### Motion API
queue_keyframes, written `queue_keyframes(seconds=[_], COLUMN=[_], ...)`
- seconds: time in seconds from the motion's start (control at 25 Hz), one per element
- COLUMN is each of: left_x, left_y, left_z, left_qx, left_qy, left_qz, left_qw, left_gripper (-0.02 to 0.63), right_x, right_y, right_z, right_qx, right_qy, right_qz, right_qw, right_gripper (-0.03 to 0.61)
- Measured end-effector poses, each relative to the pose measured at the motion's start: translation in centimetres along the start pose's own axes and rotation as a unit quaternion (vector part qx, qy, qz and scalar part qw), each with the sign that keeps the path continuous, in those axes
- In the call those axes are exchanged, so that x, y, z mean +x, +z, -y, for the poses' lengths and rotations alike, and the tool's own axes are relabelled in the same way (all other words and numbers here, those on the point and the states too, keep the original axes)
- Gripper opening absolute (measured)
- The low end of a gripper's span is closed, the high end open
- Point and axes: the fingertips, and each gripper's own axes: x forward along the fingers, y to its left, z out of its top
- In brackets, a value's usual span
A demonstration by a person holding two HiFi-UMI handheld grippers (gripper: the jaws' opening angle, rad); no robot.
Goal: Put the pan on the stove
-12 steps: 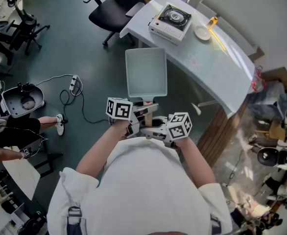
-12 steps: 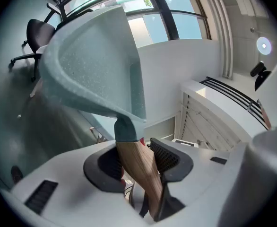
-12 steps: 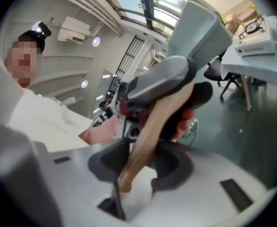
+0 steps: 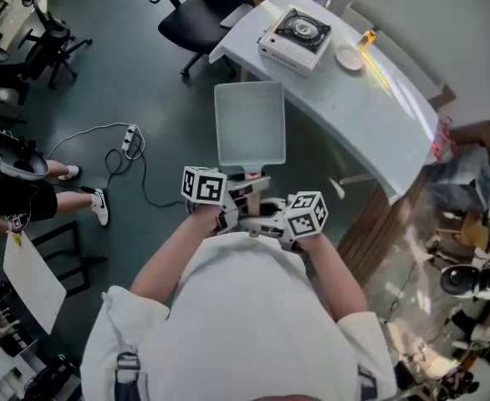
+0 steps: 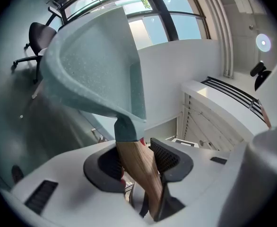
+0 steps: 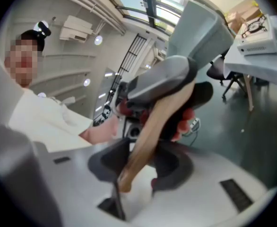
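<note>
A square pale teal pan (image 4: 249,124) with a wooden handle (image 5: 139,167) hangs in the air over the floor, in front of me. My left gripper (image 4: 243,189) is shut on the handle just behind the pan (image 5: 93,65). My right gripper (image 4: 260,224) is shut on the handle's near end (image 6: 150,131), its jaws pointing across toward the left one. In the left gripper view the ribbed pads (image 5: 166,156) press the wood. The stove (image 4: 296,32), a white single-burner unit, stands on the white table (image 4: 379,111) beyond the pan, and shows at the right edge (image 6: 255,31) of the right gripper view.
A small round dish (image 4: 346,57) and a yellow item (image 4: 364,36) lie on the table beside the stove. A black office chair (image 4: 196,17) stands left of the table. A power strip with its cable (image 4: 129,144) lies on the floor. A person (image 4: 15,192) stands at the left edge.
The pan and both grippers hold where they were. The person at the left edge has moved, and the view has shifted slightly.
</note>
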Motion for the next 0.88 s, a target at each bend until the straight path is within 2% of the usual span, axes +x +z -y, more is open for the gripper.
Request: queue_keyframes(seconds=[0.88], left_x=[3.4], left_y=[-1.1], left_z=[1.6], left_qx=[-0.002], left_qy=[0.009], left_qz=[0.035], left_qw=[0.9993], left_gripper=[0.187], right_x=[-4.3], right_y=[-1.6], right_z=[-0.6], right_qx=[-0.008], right_qy=[0.013], right_qz=[-0.027], right_qw=[1.0], right_gripper=[0.168])
